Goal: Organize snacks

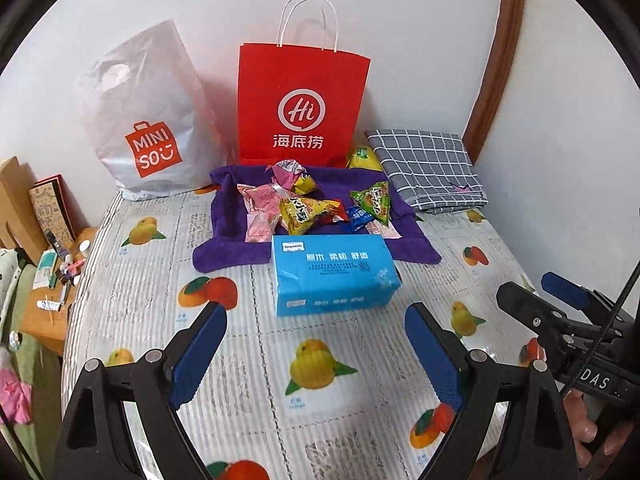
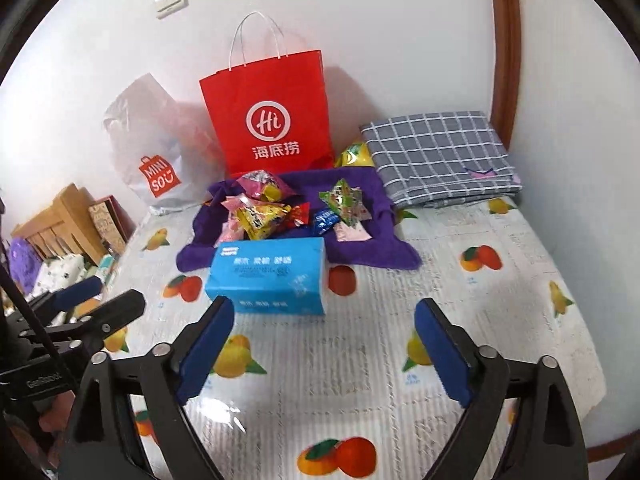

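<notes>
Both grippers hover low over a tabletop (image 1: 248, 360) covered in a glossy white sheet printed with oranges and mangoes. Black-framed with blue pads, the left gripper (image 1: 316, 356) has its jaws wide with nothing between them; the right gripper (image 2: 324, 352) likewise stands wide and empty.

Just beyond the fingertips lies a bright blue rectangular tissue pack (image 1: 334, 276), flat, its long axis running left to right across the view, printed top facing up. Its far edge overlaps a rumpled purple cloth (image 1: 224, 248). On that cloth sits a loose heap of small foil-wrapped snacks (image 1: 304, 204): pink packets at the left, yellow triangular ones in the middle, green and blue ones at the right, pointing every which way.

Behind, from left to right against a white wall (image 1: 400, 20): a white plastic shopping bag with an orange logo (image 1: 148, 120), an upright red paper bag with white twine handles (image 1: 300, 104), a yellow packet (image 1: 362, 158) tucked beside it, and a folded grey checked cloth (image 1: 428, 168). A brown wooden frame (image 1: 500, 48) rises at the right. A cluttered wooden side table (image 1: 44, 320) stands at the far left.
</notes>
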A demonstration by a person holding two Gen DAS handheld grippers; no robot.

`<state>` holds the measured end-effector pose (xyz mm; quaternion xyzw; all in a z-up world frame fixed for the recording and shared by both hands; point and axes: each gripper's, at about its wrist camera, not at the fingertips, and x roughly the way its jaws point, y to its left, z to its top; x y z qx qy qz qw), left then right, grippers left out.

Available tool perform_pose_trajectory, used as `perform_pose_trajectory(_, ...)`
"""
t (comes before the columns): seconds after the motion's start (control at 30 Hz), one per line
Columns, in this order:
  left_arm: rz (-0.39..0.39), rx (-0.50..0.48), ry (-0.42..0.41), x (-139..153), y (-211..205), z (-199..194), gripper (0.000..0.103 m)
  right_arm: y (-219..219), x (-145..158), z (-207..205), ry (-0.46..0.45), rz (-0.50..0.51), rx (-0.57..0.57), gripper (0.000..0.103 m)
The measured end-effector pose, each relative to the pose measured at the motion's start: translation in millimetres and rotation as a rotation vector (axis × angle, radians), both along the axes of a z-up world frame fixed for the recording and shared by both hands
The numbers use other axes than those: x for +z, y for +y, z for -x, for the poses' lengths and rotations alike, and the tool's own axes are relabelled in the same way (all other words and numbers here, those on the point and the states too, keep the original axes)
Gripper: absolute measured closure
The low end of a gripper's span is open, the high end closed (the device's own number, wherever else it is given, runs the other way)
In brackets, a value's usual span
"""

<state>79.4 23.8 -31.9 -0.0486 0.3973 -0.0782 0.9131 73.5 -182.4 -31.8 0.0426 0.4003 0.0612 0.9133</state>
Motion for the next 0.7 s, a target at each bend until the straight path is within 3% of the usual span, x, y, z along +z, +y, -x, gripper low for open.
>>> perform_pose_trajectory(0.13, -0.004, 0.014, -0.014, 3, 0, 13, 0.013, 0, 7, 16, -0.029, 0.012, -0.012, 0.0)
perform_pose_trajectory(0.7, -0.048, 0.05, -0.061, 16, -1, 40, 0.011, -3, 16, 40, -0.052, 0.023, -0.008, 0.0)
